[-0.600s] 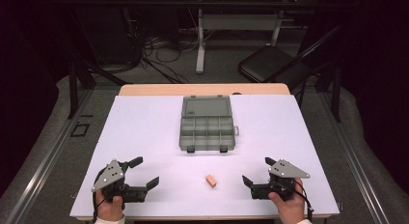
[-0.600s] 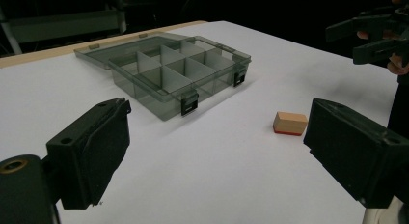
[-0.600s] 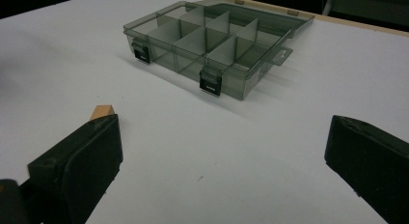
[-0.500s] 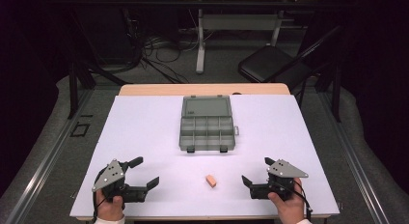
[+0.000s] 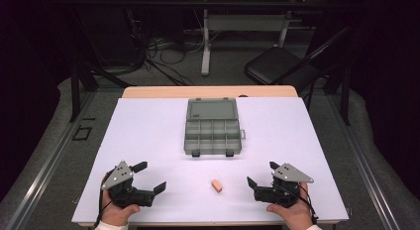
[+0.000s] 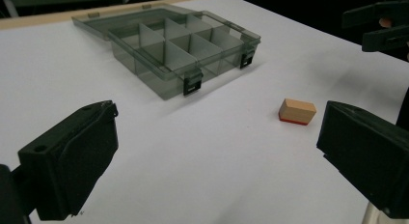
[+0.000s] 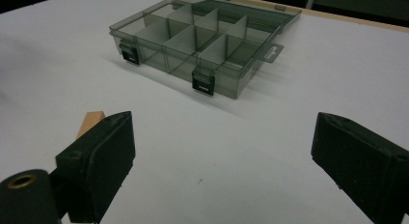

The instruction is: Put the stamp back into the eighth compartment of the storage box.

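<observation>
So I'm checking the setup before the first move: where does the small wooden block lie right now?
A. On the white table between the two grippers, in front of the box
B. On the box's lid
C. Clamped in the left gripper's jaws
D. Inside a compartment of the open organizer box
A: the wooden block lies on the bare white table, apart from the organizer box, between the open left gripper and right gripper.

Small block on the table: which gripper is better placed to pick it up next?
Probably right. In the high view the block lies nearer the right gripper than the left gripper. Both stand open and empty, jaws facing inward. The margin is small; the open box sits beyond, clear of either path.
</observation>
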### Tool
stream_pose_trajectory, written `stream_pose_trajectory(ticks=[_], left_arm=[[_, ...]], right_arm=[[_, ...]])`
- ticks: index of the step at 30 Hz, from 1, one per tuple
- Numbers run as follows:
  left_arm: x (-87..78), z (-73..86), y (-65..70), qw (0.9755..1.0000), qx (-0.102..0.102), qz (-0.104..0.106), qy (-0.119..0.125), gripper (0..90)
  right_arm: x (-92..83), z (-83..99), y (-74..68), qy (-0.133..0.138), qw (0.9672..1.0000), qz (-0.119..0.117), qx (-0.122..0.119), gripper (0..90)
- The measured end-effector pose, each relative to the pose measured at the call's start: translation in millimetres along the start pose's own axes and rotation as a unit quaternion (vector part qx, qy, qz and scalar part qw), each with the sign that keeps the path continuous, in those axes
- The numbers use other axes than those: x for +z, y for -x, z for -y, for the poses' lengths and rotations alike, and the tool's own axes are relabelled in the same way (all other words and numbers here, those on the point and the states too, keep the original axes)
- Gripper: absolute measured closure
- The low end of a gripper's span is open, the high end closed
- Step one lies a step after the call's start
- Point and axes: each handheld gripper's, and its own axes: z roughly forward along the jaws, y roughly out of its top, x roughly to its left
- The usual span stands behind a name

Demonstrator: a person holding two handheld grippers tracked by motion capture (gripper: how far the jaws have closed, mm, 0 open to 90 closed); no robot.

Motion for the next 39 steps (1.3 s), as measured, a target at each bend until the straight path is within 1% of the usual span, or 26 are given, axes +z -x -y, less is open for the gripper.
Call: stream_pose_trajectory(ticks=[1, 2, 3, 5, 6, 9, 10, 13, 14, 15, 18, 20, 21, 22, 25, 27, 29, 31, 32, 34, 35, 36, 39], left_arm=[[1.3, -0.1, 0.1, 1.0, -0.003, -0.002, 0.001, 0.6], [2.0, -0.6, 0.3, 1.0, -0.003, -0.004, -0.004, 0.6], [3.3, -0.4, 1.1, 1.0, 0.0, -0.003, -0.005, 0.6], [4.9, -0.3, 3.2, 0.9998, 0.009, -0.013, -0.009, 0.6], [5.7, -0.3, 3.4, 0.9998, 0.009, -0.013, -0.009, 0.6], [7.2, 0.6, 3.2, 0.9998, 0.007, -0.015, -0.009, 0.6], [7.1, 0.8, 3.0, 0.9999, 0.008, -0.012, -0.009, 0.6], [5.7, 0.8, 2.5, 1.0, 0.006, -0.006, -0.005, 0.7], [5.6, 0.9, 2.7, 0.9999, 0.007, -0.011, -0.003, 0.9], [5.2, 0.9, 2.7, 0.9999, 0.009, -0.012, -0.002, 1.4], [3.9, 1.0, 3.0, 0.9999, 0.008, -0.012, 0.005, 6.7], [2.5, 0.8, 3.1, 0.9999, 0.003, -0.007, 0.009, 10.3], [2.1, 0.8, 3.1, 0.9999, 0.005, -0.009, 0.01, 11.9], [1.9, 0.8, 3.0, 0.9999, 0.006, -0.01, 0.011, 13.4], [2.2, 0.8, 3.2, 0.9999, 0.007, -0.004, 0.015, 15.8], [2.6, 0.8, 3.7, 0.9999, 0.005, -0.001, 0.014, 16.6], [3.7, 0.9, 4.6, 1.0, -0.001, 0.001, 0.008, 16.7], [4.3, 0.9, 5.2, 0.9999, -0.006, 0.007, -0.004, 18.2], [4.7, 1.0, 5.3, 0.9999, -0.007, 0.012, -0.008, 20.0], [5.3, 1.4, 6.1, 0.9998, -0.009, 0.01, -0.011, 24.3], [5.6, 1.5, 6.3, 0.9998, -0.009, 0.012, -0.012, 24.5], [5.8, 1.6, 6.4, 0.9998, -0.009, 0.012, -0.014, 24.9], [6.3, 1.8, 7.4, 0.9998, -0.006, 0.01, -0.013, 25.6]], right_arm=[[0.0, 0.0, 0.0, 0.0, 1.0, 0.0, 0.0, 7.6], [0.3, -0.1, -0.4, 0.0, 1.0, -0.002, 0.001, 7.5], [1.1, 0.0, -1.1, -0.001, 1.0, -0.004, 0.005, 7.2], [2.3, 0.3, -1.8, -0.009, 0.9999, -0.01, 0.0, 7.5], [2.7, 0.5, -3.0, -0.01, 0.9999, -0.009, -0.003, 8.1], [3.3, 0.2, -5.6, -0.007, 0.9999, -0.009, -0.009, 12.1], [3.6, 0.1, -6.1, -0.007, 0.9999, -0.01, -0.01, 14.1], [4.3, -0.1, -8.4, -0.01, 0.9997, -0.009, -0.02, 16.4], [4.6, -0.1, -9.5, -0.012, 0.9996, -0.009, -0.023, 17.9], [5.1, -0.1, -10.7, -0.012, 0.9996, -0.01, -0.025, 19.6], [6.6, -0.6, -14.1, -0.017, 0.9993, -0.018, -0.029, 24.9], [7.9, -1.0, -18.0, -0.024, 0.9989, -0.028, -0.028, 29.1], [8.4, -1.3, -20.2, -0.028, 0.9988, -0.029, -0.027, 30.2], [9.3, -1.6, -22.0, -0.029, 0.9986, -0.029, -0.032, 31.1], [11.8, -2.5, -26.8, -0.025, 0.9986, -0.031, -0.034, 34.8], [13.7, -4.0, -30.2, -0.02, 0.9984, -0.033, -0.04, 36.8], [15.3, -5.3, -32.5, -0.015, 0.9984, -0.037, -0.039, 38.4], [16.0, -6.3, -34.2, -0.012, 0.9986, -0.037, -0.037, 40.0], [16.5, -6.7, -34.4, -0.007, 0.9986, -0.041, -0.032, 40.9], [17.5, -7.9, -34.9, 0.001, 0.9984, -0.052, -0.021, 43.2], [18.2, -8.0, -35.0, 0.001, 0.9983, -0.056, -0.017, 44.2], [20.3, -8.3, -36.0, -0.007, 0.9983, -0.056, -0.01, 45.5], [22.6, -8.5, -37.0, -0.009, 0.9982, -0.058, -0.011, 46.5]])
